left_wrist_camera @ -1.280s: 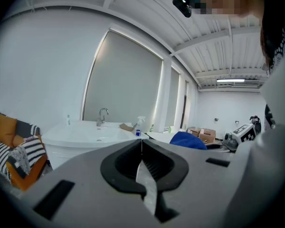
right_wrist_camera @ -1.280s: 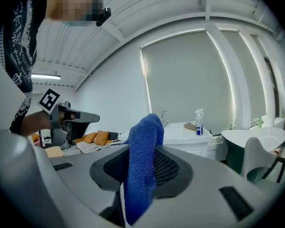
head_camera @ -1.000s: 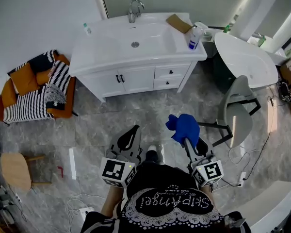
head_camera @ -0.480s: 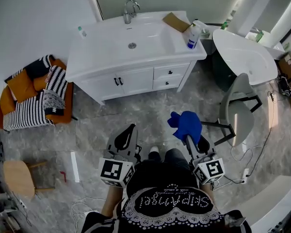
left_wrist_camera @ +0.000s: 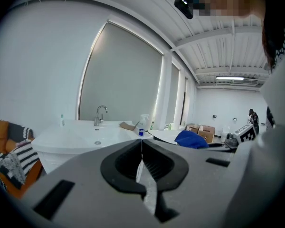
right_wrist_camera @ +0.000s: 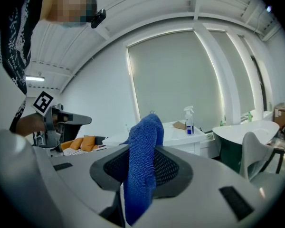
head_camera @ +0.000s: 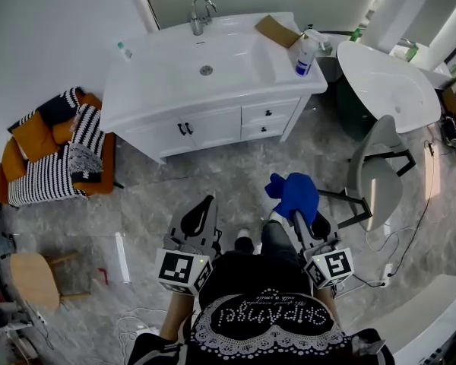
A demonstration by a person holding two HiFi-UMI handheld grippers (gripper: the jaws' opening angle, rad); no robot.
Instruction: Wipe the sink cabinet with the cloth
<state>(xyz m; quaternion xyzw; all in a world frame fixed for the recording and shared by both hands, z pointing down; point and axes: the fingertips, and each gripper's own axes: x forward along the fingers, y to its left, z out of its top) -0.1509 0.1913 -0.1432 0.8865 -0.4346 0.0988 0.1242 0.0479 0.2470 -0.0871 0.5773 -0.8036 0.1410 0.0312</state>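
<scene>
The white sink cabinet (head_camera: 213, 124) stands against the far wall, with a basin, a chrome faucet (head_camera: 199, 14), two doors and drawers. It also shows ahead as the cabinet (left_wrist_camera: 80, 139) in the left gripper view and the cabinet (right_wrist_camera: 180, 139) in the right gripper view. My right gripper (head_camera: 295, 213) is shut on a blue cloth (head_camera: 295, 195), which drapes over the jaws as the cloth (right_wrist_camera: 142, 165). My left gripper (head_camera: 201, 215) is shut and holds nothing. Both hang about a metre short of the cabinet, over the floor.
A spray bottle (head_camera: 303, 55) and a brown cardboard piece (head_camera: 277, 30) sit on the counter's right end. A white bathtub (head_camera: 384, 90) and a grey chair (head_camera: 376, 177) stand to the right. An orange seat with striped cushions (head_camera: 49, 150) lies left, cables at the floor's right.
The cabinet has drawn slightly nearer and shifted left in the head view as the person steps forward. Both grippers keep their pose, the cloth still held.
</scene>
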